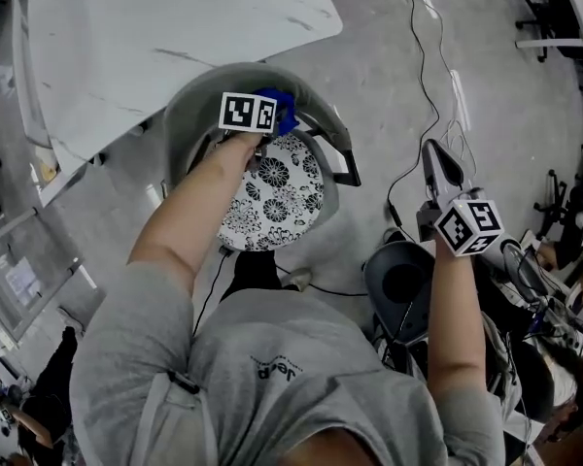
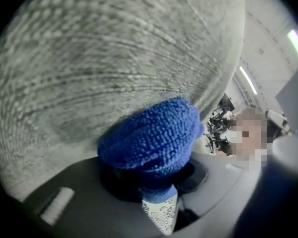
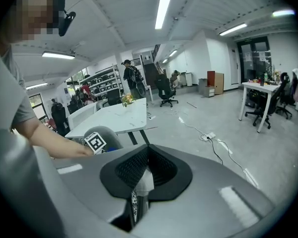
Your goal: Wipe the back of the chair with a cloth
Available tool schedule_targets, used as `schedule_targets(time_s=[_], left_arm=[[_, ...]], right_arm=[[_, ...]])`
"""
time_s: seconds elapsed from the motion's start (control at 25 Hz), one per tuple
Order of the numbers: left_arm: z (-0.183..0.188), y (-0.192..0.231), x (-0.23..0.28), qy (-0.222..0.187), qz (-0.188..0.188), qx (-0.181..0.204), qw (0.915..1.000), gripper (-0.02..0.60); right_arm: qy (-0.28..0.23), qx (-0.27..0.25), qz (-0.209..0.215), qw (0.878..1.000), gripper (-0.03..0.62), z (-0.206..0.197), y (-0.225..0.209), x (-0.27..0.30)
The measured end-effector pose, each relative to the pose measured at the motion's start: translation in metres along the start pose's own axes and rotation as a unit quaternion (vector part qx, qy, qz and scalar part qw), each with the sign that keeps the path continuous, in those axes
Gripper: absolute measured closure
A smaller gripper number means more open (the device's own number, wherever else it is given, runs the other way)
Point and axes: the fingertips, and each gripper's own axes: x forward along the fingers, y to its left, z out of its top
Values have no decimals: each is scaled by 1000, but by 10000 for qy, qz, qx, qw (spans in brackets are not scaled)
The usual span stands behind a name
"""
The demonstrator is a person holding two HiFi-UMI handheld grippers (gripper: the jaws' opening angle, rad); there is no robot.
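Observation:
The chair has a curved grey fabric back (image 1: pixel 235 78) and a black-and-white flowered seat (image 1: pixel 277 190). My left gripper (image 1: pixel 268 115) is shut on a bunched blue cloth (image 1: pixel 284 108) and holds it against the inner face of the chair back. In the left gripper view the blue cloth (image 2: pixel 151 138) hides the fingertips and presses on the grey weave of the chair back (image 2: pixel 114 58). My right gripper (image 1: pixel 439 158) is shut with nothing in it, held up over the floor to the right, well away from the chair. The right gripper view shows the grey chair (image 3: pixel 107 134) small at the left.
A white marble-look table (image 1: pixel 155 27) stands just behind the chair. A power strip (image 1: pixel 460 100) and cables lie on the floor to the right. A dark round seat (image 1: pixel 400 282) is under my right forearm. Office chairs (image 1: pixel 554 8) stand at the far right.

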Motion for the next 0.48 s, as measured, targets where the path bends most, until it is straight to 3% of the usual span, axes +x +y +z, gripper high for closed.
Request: schedule_targets(time_s=[0.12, 0.24, 0.36, 0.48], left_arm=[[0, -13, 7, 52, -64, 346, 9994, 408], [0, -17, 4, -68, -268, 355, 9990, 408], [-12, -11, -13, -357, -459, -62, 9983, 408], [-41, 20, -36, -580, -392, -753, 9947, 407]], right_arm=[[15, -22, 46, 10000, 589, -1, 2, 4], [64, -114, 157, 9998, 589, 1, 14, 15], [113, -237, 350, 9990, 589, 8, 33, 30], [138, -349, 564, 9977, 589, 15, 54, 47]])
